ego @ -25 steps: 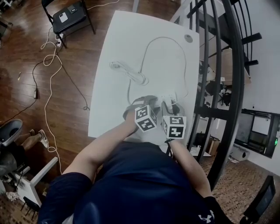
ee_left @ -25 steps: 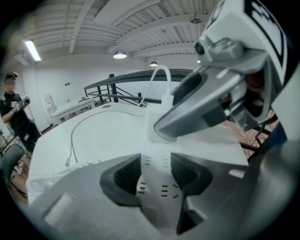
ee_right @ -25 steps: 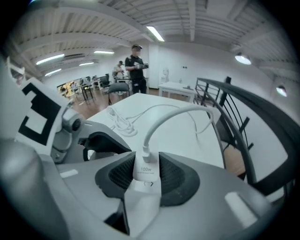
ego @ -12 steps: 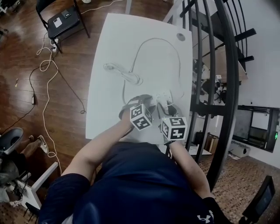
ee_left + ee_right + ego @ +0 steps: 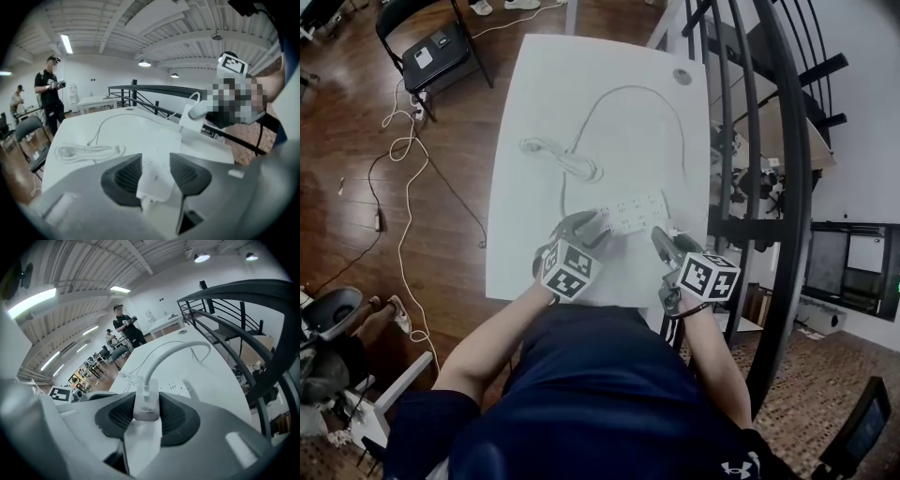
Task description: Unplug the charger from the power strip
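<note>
The white power strip [image 5: 630, 214] lies flat on the white table [image 5: 544, 103]. My left gripper [image 5: 584, 228] is at the strip's near end. In the left gripper view the strip [image 5: 161, 152] shows between the jaws of my left gripper [image 5: 157, 169]; they are closing and do not visibly clamp it. My right gripper [image 5: 667, 244] is shut on the white charger [image 5: 146, 401] and holds it off the table, to the right of the strip. The charger [image 5: 191, 120] hangs free of the sockets. Its cable [image 5: 623, 91] arcs across the table.
A coiled white cord [image 5: 572, 164] lies left of the cable loop. A black stair railing [image 5: 769, 141] runs close along the table's right edge. A folding chair [image 5: 436, 52] and loose cords [image 5: 398, 141] are on the wooden floor at left. People [image 5: 49, 89] stand far off.
Both grippers have drawn back from the strip toward me. The right one swung out to the right with the charger, so the strip now shows in full.
</note>
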